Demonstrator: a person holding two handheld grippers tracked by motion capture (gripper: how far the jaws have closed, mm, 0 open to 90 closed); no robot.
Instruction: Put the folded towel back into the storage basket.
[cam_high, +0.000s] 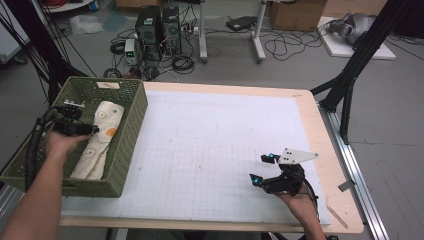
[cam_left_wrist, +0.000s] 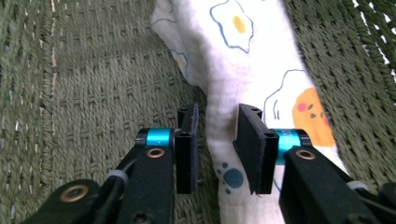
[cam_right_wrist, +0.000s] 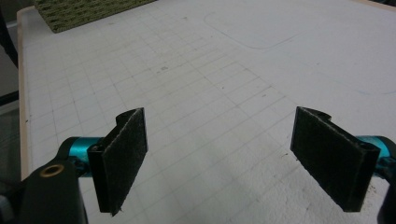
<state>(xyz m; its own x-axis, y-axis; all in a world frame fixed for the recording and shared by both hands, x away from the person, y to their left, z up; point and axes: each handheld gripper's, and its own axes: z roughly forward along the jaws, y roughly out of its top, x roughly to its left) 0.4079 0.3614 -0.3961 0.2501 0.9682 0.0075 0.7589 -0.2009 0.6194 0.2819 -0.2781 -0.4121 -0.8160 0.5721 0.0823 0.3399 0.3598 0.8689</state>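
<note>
A rolled white cloth (cam_high: 100, 140) printed with fried eggs and cartoon faces lies lengthwise in the green woven basket (cam_high: 131, 125) at the table's left edge. My left gripper (cam_high: 91, 129) hovers inside the basket over the cloth's left side. In the left gripper view its jaws (cam_left_wrist: 217, 128) stand part open, and the cloth (cam_left_wrist: 243, 56) shows in the gap between them, below the pads, which do not press on it. My right gripper (cam_high: 262, 168) rests over the white grid mat (cam_high: 210, 150) near the front right. It is wide open (cam_right_wrist: 224, 154) with nothing between its pads.
The basket's corner (cam_right_wrist: 84, 11) lies far off in the right gripper view. A pale wooden table rim (cam_high: 320, 145) frames the mat. Beyond the table are computer towers (cam_high: 157, 27), tangled cables and a cardboard box (cam_high: 297, 14). A black stand's legs (cam_high: 350, 75) rise at the right.
</note>
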